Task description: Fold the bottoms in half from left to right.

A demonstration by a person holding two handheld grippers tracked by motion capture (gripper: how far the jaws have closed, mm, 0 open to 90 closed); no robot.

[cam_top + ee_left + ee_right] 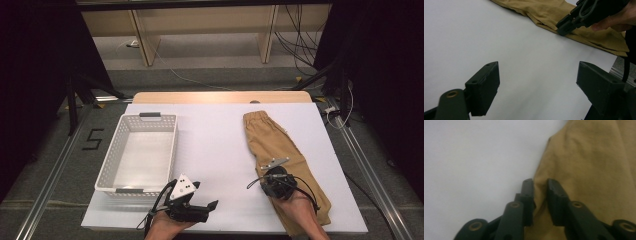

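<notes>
Tan trousers (280, 150) lay flat on the white surface (215, 150), nothing yet in the basket (141, 150). The right gripper (539, 185) had its fingers pinched on the cloth's edge; the left gripper (537, 82) hung spread wide and empty.

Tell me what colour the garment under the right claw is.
Tan, a mustard-khaki shade: the garment shows whole in the high view, with the right claw pinching its edge.

Black grippers (192, 207) (brass screws), trailing cables.
</notes>
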